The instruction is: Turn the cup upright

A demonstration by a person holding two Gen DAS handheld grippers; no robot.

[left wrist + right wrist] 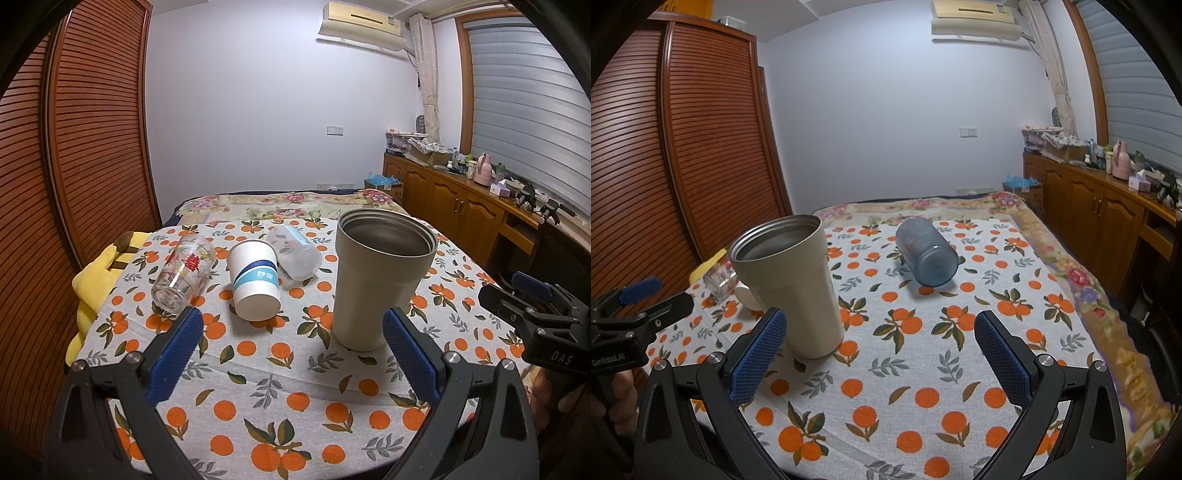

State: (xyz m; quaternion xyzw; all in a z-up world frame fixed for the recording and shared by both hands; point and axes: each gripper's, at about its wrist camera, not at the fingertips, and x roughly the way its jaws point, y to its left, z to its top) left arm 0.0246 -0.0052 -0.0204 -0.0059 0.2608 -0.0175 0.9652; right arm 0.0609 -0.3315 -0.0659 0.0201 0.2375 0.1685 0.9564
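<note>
Both hand-held grippers hang wide open and hold nothing: the left hand-held gripper (291, 354) and the right hand-held gripper (879, 354) show blue ribbed pads spread apart above the near edge of the desk (905, 373), which wears a white cloth printed with oranges and leaves. Just past the left one's right finger stands a beige steel-lined tumbler (380, 280), upright, mouth open to the ceiling. Farther left a white paper cup with a blue band (253, 282) lies on its side, base toward us, beside a flower-printed drinking glass (183, 275) also lying down, and behind the paper cup a clear plastic cup (295, 254) lies tipped over. From the right wrist, a blue translucent plastic cup (927, 254) lies on its side, well apart from the tumbler. Beyond the desk lies a floral bedspread (923, 206), then a slatted wooden wardrobe (701, 147), a cluttered wooden sideboard (1086, 199) and a wall air conditioner (975, 18).
</note>
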